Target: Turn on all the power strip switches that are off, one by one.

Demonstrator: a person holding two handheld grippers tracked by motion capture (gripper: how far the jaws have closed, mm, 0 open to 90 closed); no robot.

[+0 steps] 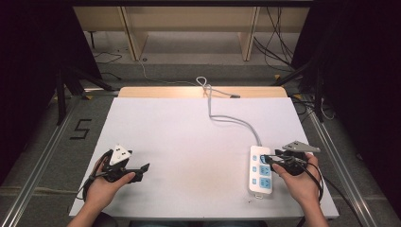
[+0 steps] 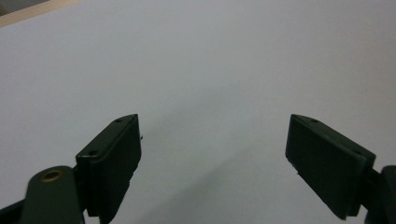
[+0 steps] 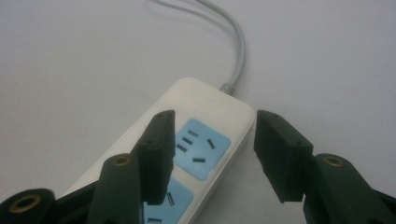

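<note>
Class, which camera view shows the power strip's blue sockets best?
The right gripper view: the power strip lies close up, socket slots plain between open jaws. The high view shows the whole strip small, with three blue sockets. The left gripper view faces bare white tabletop.

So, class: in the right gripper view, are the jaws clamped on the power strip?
No: the right gripper stands open, its jaws apart over the cord end of the power strip, pressing nothing.

I see a white tabletop [image 1: 189, 142] filling the centre of the high view, its wooden edge [image 1: 156, 91] along the top. A black "5" mark [image 1: 81, 128] sits on the floor at left, and what may be wooden furniture [image 1: 189, 21] stands at upper centre.
</note>
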